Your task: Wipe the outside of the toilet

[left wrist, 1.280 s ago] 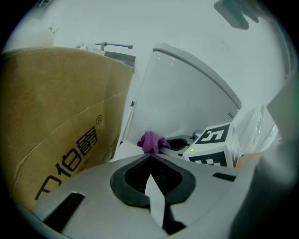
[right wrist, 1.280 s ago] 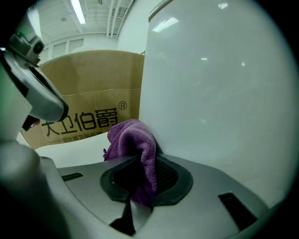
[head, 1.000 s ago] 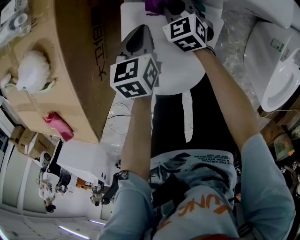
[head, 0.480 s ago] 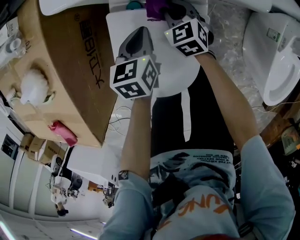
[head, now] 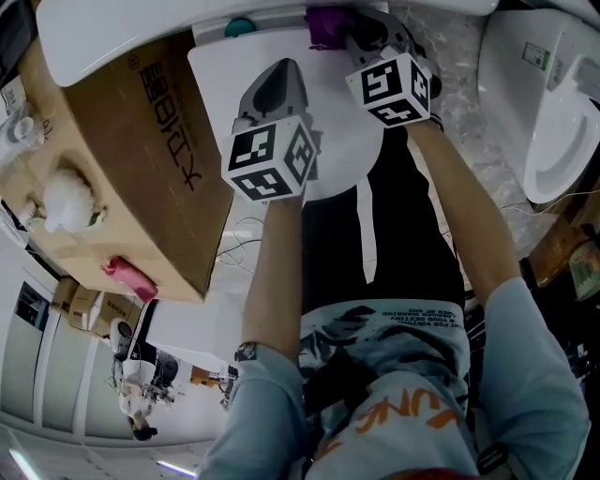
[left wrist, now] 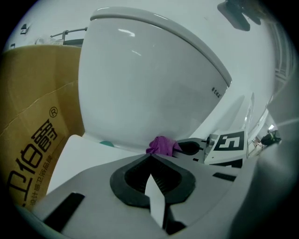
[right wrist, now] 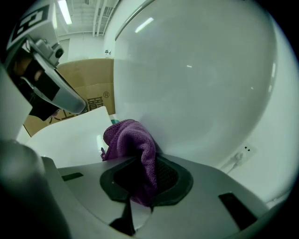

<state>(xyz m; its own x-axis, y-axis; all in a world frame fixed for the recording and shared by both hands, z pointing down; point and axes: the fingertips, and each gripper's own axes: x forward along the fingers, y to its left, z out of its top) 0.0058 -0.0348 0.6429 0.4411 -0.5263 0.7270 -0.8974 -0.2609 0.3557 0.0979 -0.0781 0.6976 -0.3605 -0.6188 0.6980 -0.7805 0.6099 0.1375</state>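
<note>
Around the toilet there is a floor crowded with goods: a big box stands close at its left side, and a second toilet stands well apart at the right. On top of the box lie a white fluffy thing and a pink thing.

From the head view, both arms of the person reach forward over the flat white top of the toilet. The right gripper is at the far end of this top, where the large rounded white part rises. Its fingers are closed on a cloth, purple in colour. The cloth bulges out in front of the fingers and touches the rounded white surface near its lower edge. A small teal piece sits at the same edge, to the left of the cloth.

The left gripper hovers over the flat top, nearer to the person and just beside the right gripper. Its fingers are closed together at the tips with nothing between them. In the left gripper view, the cloth shows just beyond the closed tips, apart from them.
</note>
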